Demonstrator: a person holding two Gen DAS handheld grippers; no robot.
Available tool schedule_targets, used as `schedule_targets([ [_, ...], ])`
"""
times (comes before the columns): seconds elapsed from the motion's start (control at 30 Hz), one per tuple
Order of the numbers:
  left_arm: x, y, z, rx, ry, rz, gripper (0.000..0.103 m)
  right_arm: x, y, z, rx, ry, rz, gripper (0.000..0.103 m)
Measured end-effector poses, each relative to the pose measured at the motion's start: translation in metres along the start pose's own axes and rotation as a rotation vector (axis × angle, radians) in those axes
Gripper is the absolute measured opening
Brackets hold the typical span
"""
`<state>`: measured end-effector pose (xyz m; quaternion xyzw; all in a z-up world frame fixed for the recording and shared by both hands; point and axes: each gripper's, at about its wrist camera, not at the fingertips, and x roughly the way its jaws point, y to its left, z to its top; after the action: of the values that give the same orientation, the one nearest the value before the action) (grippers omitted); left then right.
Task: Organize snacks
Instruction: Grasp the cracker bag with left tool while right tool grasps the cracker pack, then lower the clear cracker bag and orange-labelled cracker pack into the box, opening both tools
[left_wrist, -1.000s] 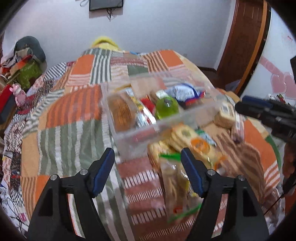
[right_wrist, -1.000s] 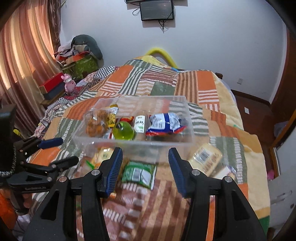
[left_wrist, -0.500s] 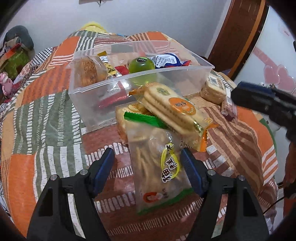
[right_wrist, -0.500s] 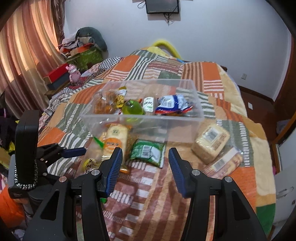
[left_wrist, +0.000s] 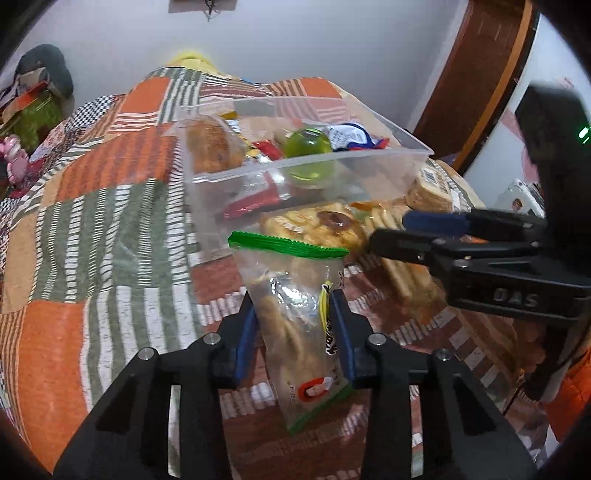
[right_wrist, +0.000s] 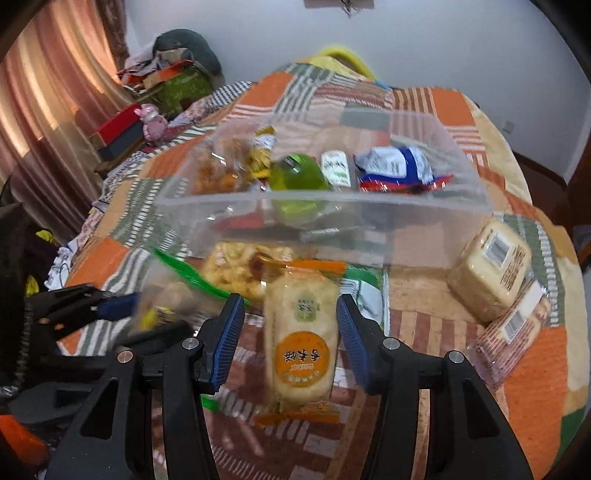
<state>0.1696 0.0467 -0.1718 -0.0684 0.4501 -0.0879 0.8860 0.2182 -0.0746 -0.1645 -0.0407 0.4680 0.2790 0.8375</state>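
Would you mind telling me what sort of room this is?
Most likely a bedroom: the snacks lie on a bed under a patchwork quilt, a curtain hangs at the side, and a wooden door stands behind.

My bedspread (left_wrist: 92, 229) is patchwork: orange, green-and-white stripes, brown-and-white stripes. My grippers' fingers (right_wrist: 229, 343) are black with blue pads. The clear bag (left_wrist: 295, 314) has a green top edge. The rice-cracker pack (right_wrist: 301, 347) shows an orange circle. In the transparent bin (right_wrist: 332, 210) sit a lime-green cup (right_wrist: 299, 177) and a blue-white-red packet (right_wrist: 399, 170).
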Motion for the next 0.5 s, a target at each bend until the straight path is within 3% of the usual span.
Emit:
schedule_targets([
  [0.17, -0.006, 0.007, 0.0, -0.008, -0.016, 0.019, 0.036, 0.005, -0.007, -0.008, 0.005, 0.043, 0.005, 0.048],
  [0.3, -0.007, 0.006, 0.001, -0.003, -0.023, 0.022, 0.035, 0.009, -0.01, -0.017, 0.005, 0.075, 0.018, 0.032],
  [0.5, -0.017, 0.0, 0.005, 0.011, -0.048, 0.029, 0.033, -0.008, -0.017, -0.017, 0.036, 0.017, 0.016, 0.032],
])
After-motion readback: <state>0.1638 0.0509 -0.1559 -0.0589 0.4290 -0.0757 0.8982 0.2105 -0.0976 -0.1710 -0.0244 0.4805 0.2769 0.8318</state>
